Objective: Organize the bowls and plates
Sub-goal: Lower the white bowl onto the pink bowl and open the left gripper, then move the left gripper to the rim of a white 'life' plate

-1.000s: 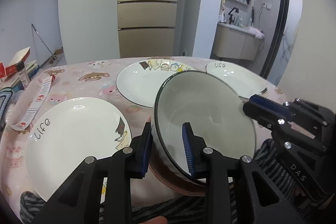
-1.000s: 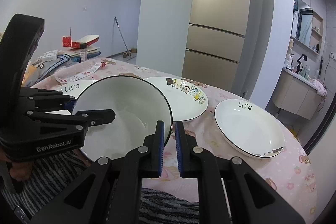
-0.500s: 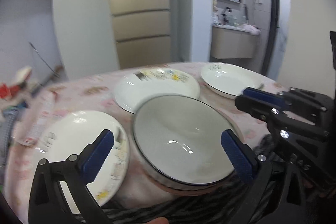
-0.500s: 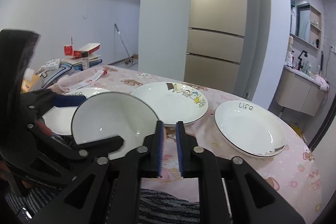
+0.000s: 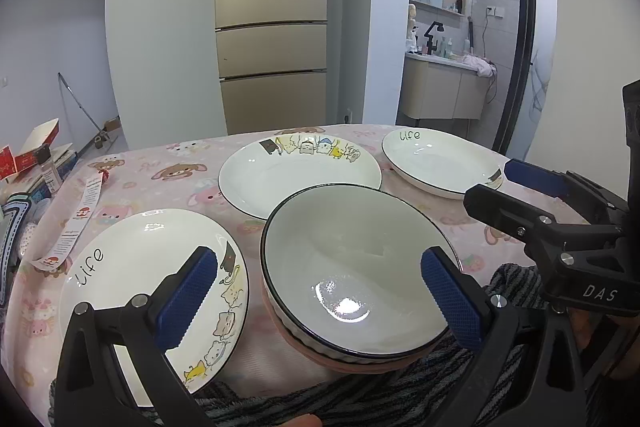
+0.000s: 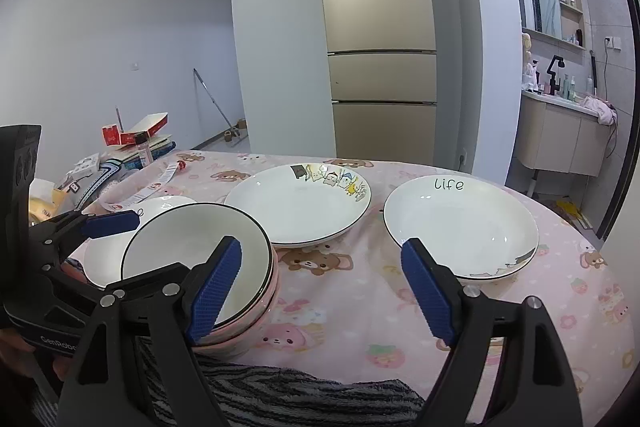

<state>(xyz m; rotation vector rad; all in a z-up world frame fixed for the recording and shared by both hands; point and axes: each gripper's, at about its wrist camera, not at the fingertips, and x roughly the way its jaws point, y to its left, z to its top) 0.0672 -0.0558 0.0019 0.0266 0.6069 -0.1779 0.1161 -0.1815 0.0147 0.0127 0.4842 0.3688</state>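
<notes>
Both pairs of tongs have let go since a second ago: the white bowl [image 5: 356, 275], then tilted up and pinched at its rim from either side, now sits level, nested on a pink bowl [image 6: 256, 315] at the near edge of the desk [image 6: 360, 307]. The left tongs [image 5: 320, 295] stand spread wide, their blue pads to either side of the bowl and clear of its rim. The right tongs [image 6: 320, 287] have just been opening and now hold nothing, the bowl stack lying just left of their left pad. Nesting the bowls looks like the reason for the two-sided carry: a grip on each rim kept the bowl steady until it seated. Three plates remain unstacked: a "Life" plate [image 5: 152, 291] under the left pad of the left tongs, a cartoon plate [image 5: 300, 175] beyond the bowl, and another "Life" plate [image 6: 460, 227] ahead of the right tongs, probably next to be gathered.
</notes>
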